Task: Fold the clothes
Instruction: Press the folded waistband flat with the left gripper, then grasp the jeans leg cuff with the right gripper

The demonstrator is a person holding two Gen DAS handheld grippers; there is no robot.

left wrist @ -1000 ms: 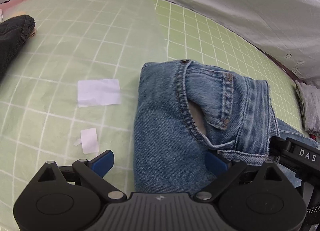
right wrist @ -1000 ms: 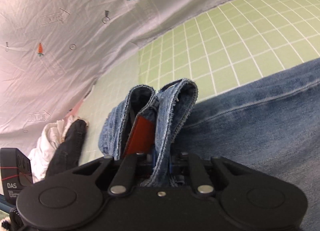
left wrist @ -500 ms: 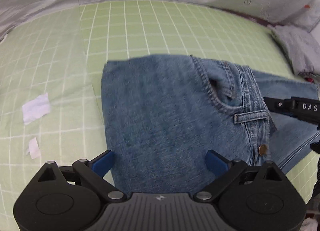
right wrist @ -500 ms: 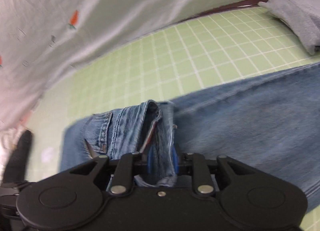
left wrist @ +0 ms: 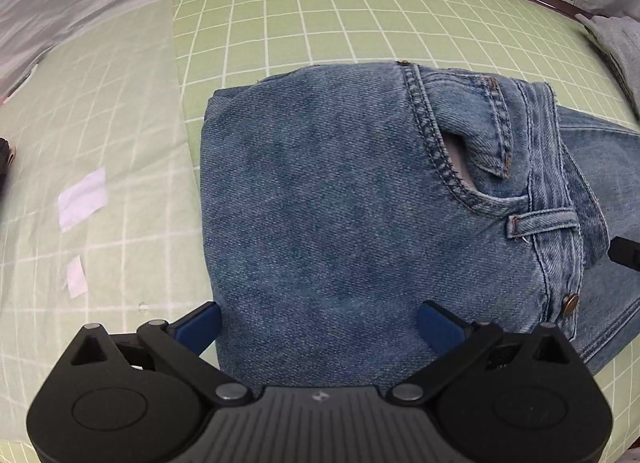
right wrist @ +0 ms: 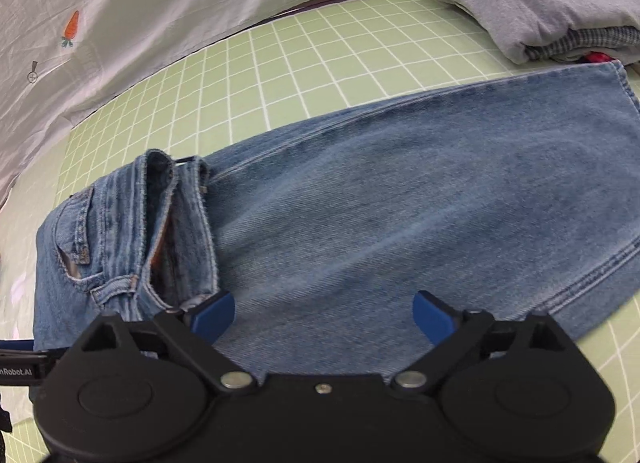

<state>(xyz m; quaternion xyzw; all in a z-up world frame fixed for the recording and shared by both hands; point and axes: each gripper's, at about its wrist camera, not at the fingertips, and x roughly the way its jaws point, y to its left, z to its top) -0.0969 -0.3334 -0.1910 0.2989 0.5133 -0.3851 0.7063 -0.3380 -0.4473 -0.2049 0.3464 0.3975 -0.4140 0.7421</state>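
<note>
Jeans [left wrist: 340,203] lie folded on the green gridded mat [left wrist: 320,15] that covers the desk, the waistband end laid back over the legs. Seen from the right wrist, the leg portion [right wrist: 420,203] stretches out flat toward a stack of folded garments [right wrist: 540,3] at the far right corner, its hem just short of that stack.

The left tool [left wrist: 320,321] hovers low over the near edge of the folded denim, pointing forward across it, its two blue fingers [left wrist: 198,325] spread wide and holding nothing; one sits at the left edge of the fabric, the other over the cloth near the brass button [left wrist: 570,303]. The right tool [right wrist: 322,313] is likewise released, fingers wide apart above the leg fabric, the left one just beside the doubled waistband [right wrist: 176,231].

A pale printed sheet [right wrist: 160,3] rises behind the mat. Two white scraps [left wrist: 82,199] lie on the mat left of the jeans.

The near edge of the jeans is hidden under both tool bodies. A dark shape at the far left edge of the left view is cut off and cannot be identified. Whether either tool's fingers touch the denim cannot be told.
</note>
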